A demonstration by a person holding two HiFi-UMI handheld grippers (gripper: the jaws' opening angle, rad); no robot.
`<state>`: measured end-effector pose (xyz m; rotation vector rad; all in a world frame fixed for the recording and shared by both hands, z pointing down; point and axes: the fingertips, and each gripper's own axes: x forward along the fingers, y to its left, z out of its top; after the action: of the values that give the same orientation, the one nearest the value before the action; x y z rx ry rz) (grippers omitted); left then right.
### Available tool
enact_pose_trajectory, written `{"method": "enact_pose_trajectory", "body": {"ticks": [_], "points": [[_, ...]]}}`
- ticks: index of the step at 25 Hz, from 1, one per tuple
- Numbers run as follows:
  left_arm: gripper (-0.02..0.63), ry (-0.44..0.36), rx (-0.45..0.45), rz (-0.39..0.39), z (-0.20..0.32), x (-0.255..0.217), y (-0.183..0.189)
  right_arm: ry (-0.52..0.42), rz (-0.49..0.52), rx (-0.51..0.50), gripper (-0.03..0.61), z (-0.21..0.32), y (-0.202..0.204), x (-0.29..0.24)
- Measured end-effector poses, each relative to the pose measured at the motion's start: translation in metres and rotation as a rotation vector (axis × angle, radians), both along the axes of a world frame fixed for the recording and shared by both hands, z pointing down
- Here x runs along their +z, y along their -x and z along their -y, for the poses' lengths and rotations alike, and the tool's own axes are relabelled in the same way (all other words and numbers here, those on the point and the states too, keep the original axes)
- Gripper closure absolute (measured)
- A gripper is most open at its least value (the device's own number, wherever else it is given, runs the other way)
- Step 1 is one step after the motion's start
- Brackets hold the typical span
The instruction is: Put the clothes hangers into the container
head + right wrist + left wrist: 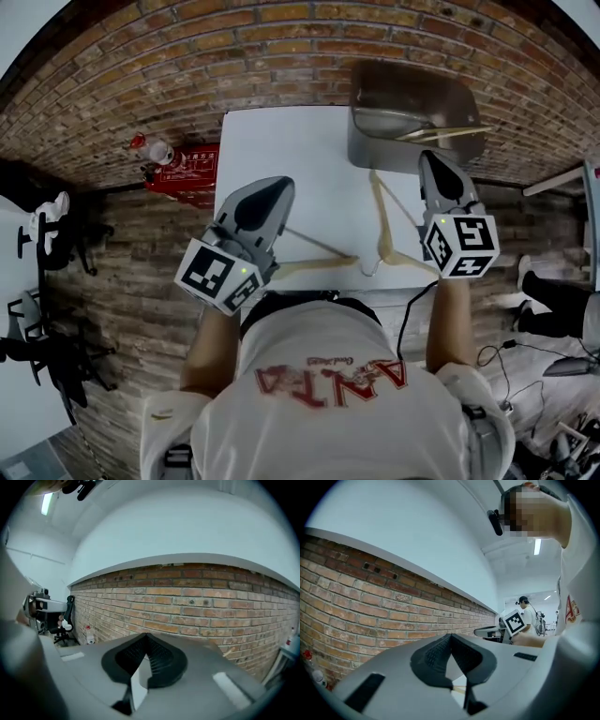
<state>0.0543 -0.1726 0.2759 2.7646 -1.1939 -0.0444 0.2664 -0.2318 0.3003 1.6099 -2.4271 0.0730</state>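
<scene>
A pale wooden hanger (pixel 319 265) lies on the white table (pixel 281 141) near its front edge, partly under my left gripper (pixel 284 185). A sliver of this hanger (pixel 460 689) shows below the left gripper (pixel 450 635), whose jaws meet at the tip with nothing between them. A second hanger (pixel 382 220) lies just left of my right gripper (pixel 427 157). The right gripper (pixel 146 634) is shut, with nothing seen between its jaws. A grey container (pixel 417 117) stands at the table's far right corner with a hanger (pixel 441 133) across it.
The table stands against a brick floor and wall. Red extinguishers (pixel 183 169) and a bottle (pixel 156 150) lie left of the table. Office chairs (pixel 47 234) stand farther left. Cables (pixel 497 356) and a person's legs (pixel 553 291) are at the right.
</scene>
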Motion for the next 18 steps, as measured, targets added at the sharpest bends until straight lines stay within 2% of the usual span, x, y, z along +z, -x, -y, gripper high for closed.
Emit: {"method": "enact_pose_trajectory", "body": {"ticks": [9, 18], "points": [[0.604, -0.042, 0.046, 0.015, -0.021, -0.017, 0.044, -0.079, -0.027, -0.001, 0.575, -0.064, 0.066, -0.016], [0.604, -0.063, 0.069, 0.004, -0.05, -0.019, 0.104, -0.062, -0.024, 0.018, 0.575, -0.101, 0.126, -0.018]]}}
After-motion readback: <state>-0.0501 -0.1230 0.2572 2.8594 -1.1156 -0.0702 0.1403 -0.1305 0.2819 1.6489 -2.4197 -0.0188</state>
